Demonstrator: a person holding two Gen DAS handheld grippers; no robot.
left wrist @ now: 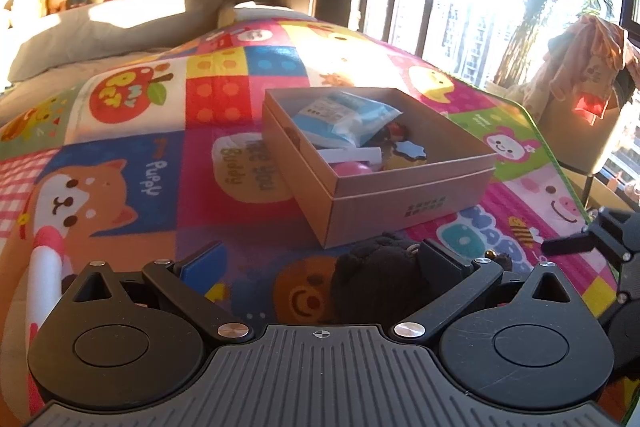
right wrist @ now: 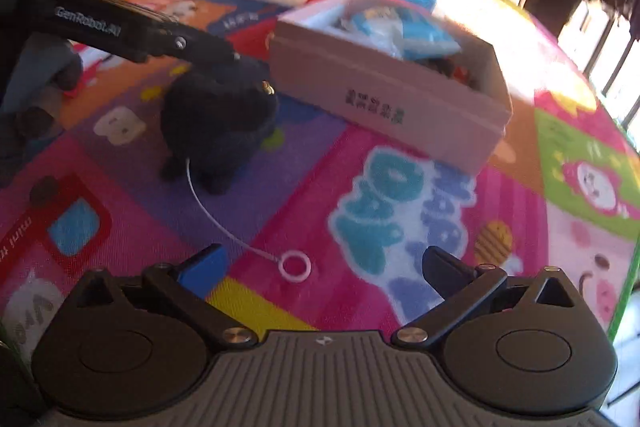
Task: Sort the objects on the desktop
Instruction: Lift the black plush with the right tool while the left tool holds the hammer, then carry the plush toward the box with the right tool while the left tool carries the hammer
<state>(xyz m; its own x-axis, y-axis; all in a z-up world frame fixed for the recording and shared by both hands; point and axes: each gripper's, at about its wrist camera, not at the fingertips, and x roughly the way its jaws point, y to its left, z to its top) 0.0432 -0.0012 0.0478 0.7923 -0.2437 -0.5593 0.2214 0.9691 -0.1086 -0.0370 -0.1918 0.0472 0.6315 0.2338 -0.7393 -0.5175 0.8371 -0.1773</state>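
A black plush toy (left wrist: 372, 283) stands on the colourful play mat between the fingers of my left gripper (left wrist: 320, 259). It is close against the right finger, and the blue-padded left finger is far from it, so the jaws stand wide. The right wrist view shows the same plush toy (right wrist: 220, 115) with a left finger (right wrist: 192, 45) above its head. A thin white cord runs from the toy to a white ring (right wrist: 281, 266), which lies between the spread fingers of my right gripper (right wrist: 324, 265); nothing is gripped. An open cardboard box (left wrist: 400, 195) holding blue packets and small toys sits just beyond the plush.
The mat (left wrist: 132, 115) covers a bed with pillows (left wrist: 92, 27) and stuffed bears at the head. A bright window and a basket of clothes (left wrist: 580, 87) stand off the right side. The mat's green border (right wrist: 624, 299) marks the right edge.
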